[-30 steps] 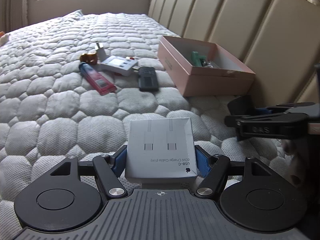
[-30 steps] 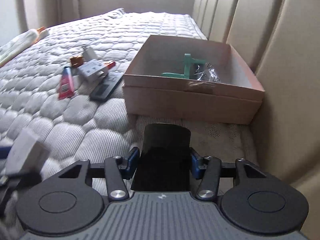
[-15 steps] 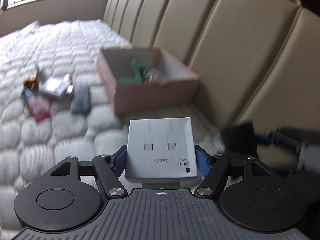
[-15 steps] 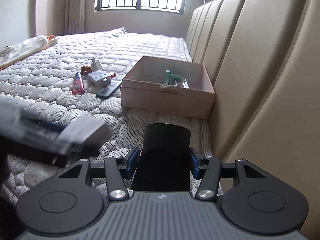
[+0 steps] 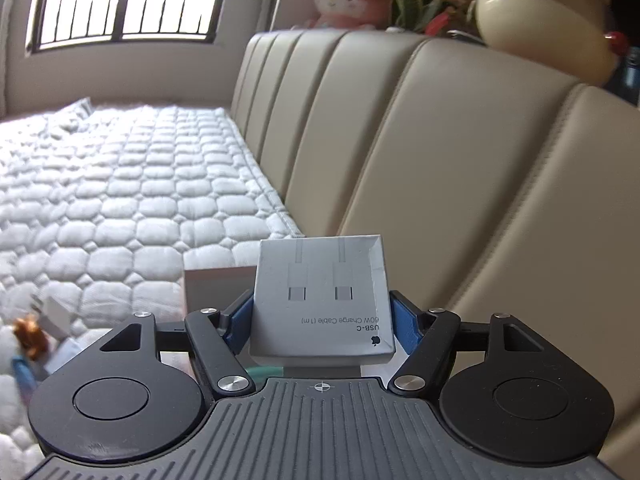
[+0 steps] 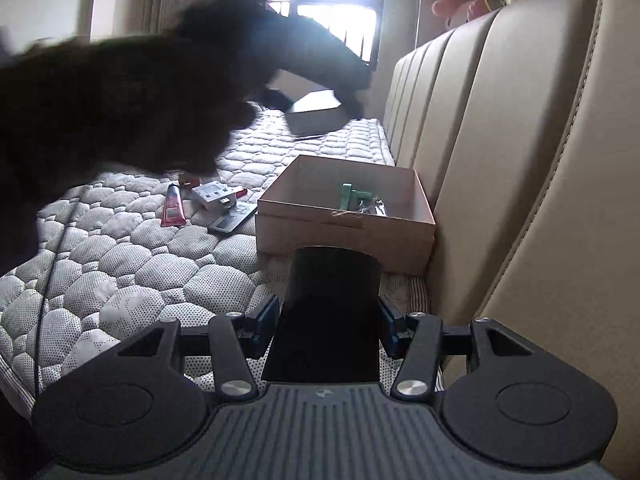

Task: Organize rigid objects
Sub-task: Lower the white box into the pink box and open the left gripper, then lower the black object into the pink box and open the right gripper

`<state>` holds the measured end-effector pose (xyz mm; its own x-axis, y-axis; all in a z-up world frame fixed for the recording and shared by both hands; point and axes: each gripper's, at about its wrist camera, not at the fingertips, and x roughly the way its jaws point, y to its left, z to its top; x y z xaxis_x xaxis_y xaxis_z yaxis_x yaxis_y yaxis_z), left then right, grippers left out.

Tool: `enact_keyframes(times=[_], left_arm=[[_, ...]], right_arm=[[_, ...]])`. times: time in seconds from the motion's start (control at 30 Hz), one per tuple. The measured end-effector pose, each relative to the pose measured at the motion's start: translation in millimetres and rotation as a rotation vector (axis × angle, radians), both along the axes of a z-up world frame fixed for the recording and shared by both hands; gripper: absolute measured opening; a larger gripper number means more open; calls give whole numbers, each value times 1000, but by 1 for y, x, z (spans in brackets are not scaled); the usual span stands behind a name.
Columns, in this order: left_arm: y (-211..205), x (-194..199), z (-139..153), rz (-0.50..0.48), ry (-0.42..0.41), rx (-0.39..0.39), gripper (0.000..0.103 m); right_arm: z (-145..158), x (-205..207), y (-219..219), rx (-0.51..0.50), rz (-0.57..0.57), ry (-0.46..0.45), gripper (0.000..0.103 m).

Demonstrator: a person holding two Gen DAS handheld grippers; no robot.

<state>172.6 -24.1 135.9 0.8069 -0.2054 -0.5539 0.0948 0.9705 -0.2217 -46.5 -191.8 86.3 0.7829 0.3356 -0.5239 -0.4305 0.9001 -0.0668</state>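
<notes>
My left gripper [image 5: 322, 316] is shut on a white USB-C cable box [image 5: 322, 300] and holds it high in the air; the right wrist view shows that box [image 6: 316, 114] above the far end of the open cardboard box [image 6: 344, 216]. The cardboard box holds a green piece [image 6: 350, 196] and something shiny. My right gripper [image 6: 328, 320] is shut on a black object [image 6: 330, 316], low over the mattress just in front of the cardboard box. A red tube [image 6: 173, 210], a white device [image 6: 212, 196] and a dark remote [image 6: 232, 220] lie left of the box.
The beige padded headboard [image 6: 520, 160] runs along the right, close to the cardboard box. The quilted mattress [image 5: 120, 200] stretches to the left. Plush toys and a lamp [image 5: 540, 20] sit on top of the headboard. The dark left arm [image 6: 140, 92] crosses the right wrist view.
My left gripper has lifted and swung forward with the cable box, to above the cardboard box. My right gripper has drawn back a little and kept the black object.
</notes>
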Motion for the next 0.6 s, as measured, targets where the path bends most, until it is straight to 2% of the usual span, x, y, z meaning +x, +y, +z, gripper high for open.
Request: enact_keyframes(times=[0.1, 0.17, 0.4, 0.6], left_arm=[[-9, 21, -29, 9, 88, 52, 73], [-12, 22, -39, 20, 93, 88, 71], [16, -2, -39, 40, 50, 17, 71], [45, -50, -45, -6, 53, -10, 71]], right_arm=[[-2, 2, -4, 9, -5, -2, 51], [-4, 4, -6, 15, -14, 5, 51], [-10, 9, -8, 9, -28, 27, 51], [-11, 13, 3, -10, -18, 44, 51]])
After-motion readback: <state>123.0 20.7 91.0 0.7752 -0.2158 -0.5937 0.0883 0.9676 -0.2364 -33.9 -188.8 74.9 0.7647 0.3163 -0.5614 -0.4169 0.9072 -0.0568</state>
